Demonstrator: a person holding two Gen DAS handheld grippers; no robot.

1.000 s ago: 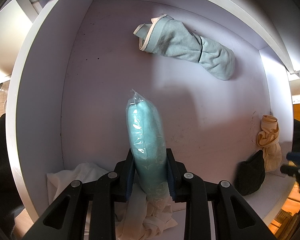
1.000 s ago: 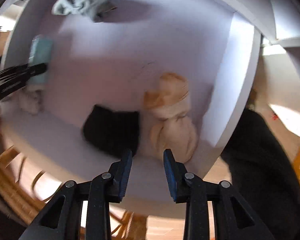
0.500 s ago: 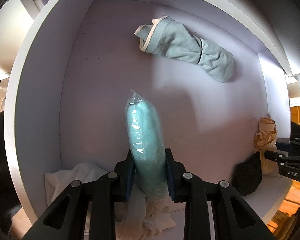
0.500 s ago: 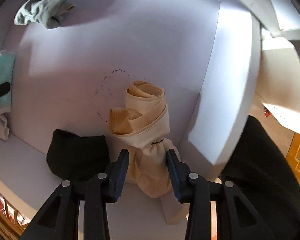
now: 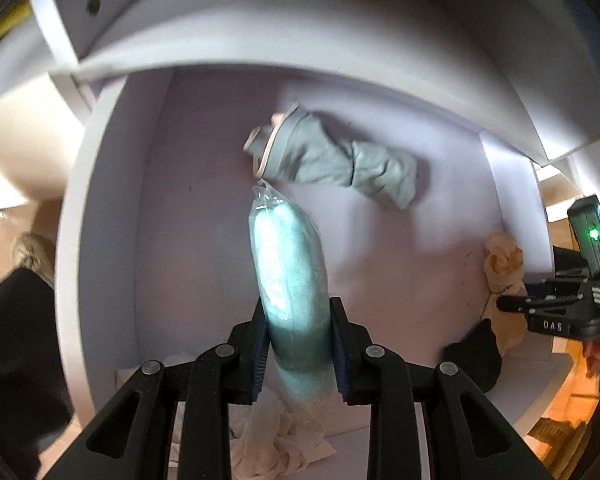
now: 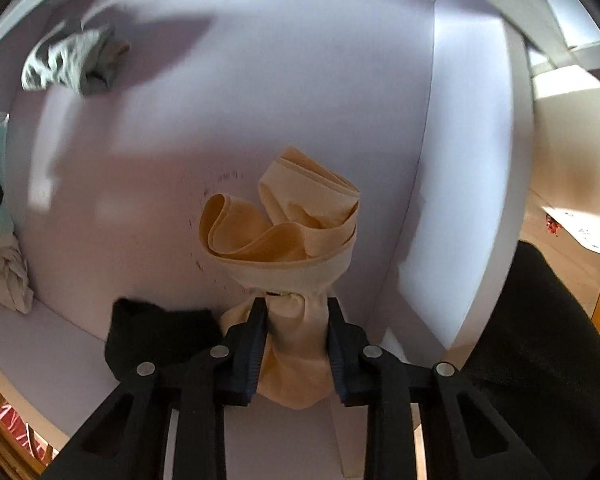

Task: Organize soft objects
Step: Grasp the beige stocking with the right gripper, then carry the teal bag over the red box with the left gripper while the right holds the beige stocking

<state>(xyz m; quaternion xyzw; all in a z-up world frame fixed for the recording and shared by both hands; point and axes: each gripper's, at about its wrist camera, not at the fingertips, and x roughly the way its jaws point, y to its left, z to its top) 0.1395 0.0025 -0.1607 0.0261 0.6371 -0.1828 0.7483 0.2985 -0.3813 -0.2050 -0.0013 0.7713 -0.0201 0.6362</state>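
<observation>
My left gripper (image 5: 298, 312) is shut on a teal cloth roll in a clear plastic bag (image 5: 288, 256), held above a crumpled white cloth (image 5: 276, 432) on the white shelf floor (image 5: 204, 240). A grey-green cloth with a pale hem (image 5: 332, 160) lies further back. In the right wrist view my right gripper (image 6: 296, 312) points down over a cream cloth bundle (image 6: 284, 232). Its jaws are closing, and the pads press on the bundle's tied neck. A black cloth (image 6: 160, 336) lies just left of the bundle.
The shelf compartment has a white side wall (image 6: 472, 160) close on the right and an upper board (image 5: 300, 40) overhead. The grey-green cloth (image 6: 72, 64) sits at the far left corner. A person's dark clothing (image 6: 540, 340) fills the right edge.
The left gripper has risen with the teal roll, away from the white cloth. The right gripper came down over the cream bundle and its jaws closed onto it.
</observation>
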